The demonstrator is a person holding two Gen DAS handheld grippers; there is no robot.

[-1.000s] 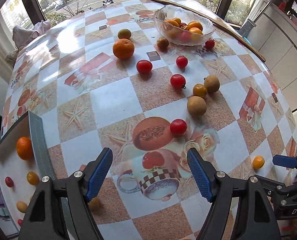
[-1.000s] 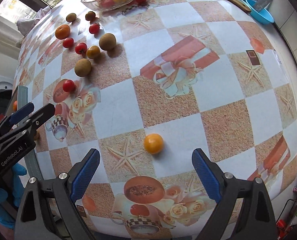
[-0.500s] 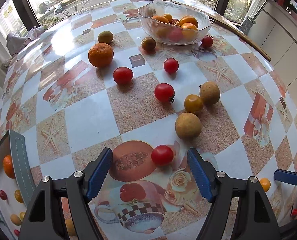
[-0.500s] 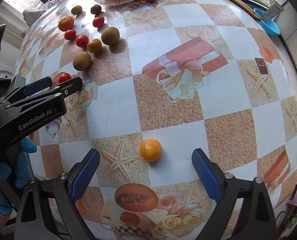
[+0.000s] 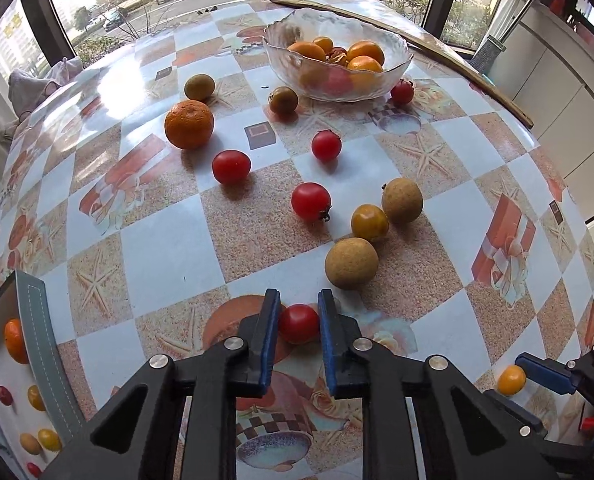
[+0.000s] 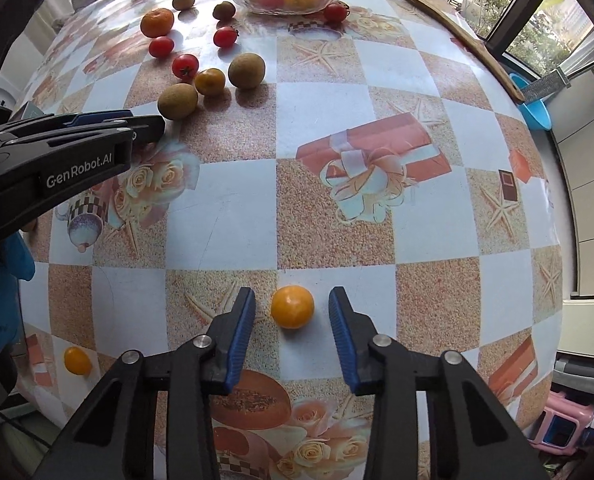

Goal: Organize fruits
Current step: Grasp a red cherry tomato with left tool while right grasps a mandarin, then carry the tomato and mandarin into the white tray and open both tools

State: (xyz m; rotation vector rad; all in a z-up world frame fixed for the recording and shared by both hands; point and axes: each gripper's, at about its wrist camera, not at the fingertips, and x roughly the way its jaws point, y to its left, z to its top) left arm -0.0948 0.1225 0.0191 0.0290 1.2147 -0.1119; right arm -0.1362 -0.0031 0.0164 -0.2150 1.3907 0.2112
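My left gripper is shut on a red cherry tomato resting on the table; the pads touch both its sides. My right gripper is open, its fingers straddling a yellow tomato with gaps on both sides. The same yellow tomato shows in the left wrist view. Several more fruits lie loose further out: an orange, red tomatoes, brown longans. A glass bowl holds oranges at the far side.
A white tray with a grey rim at the lower left holds several small fruits. A long wooden stick lies behind the bowl. Another yellow tomato sits near the table's front edge. A blue bowl stands off the right edge.
My left gripper moved forward and shut on the red cherry tomato. My right gripper moved up to the yellow tomato and narrowed around it, still apart from it.
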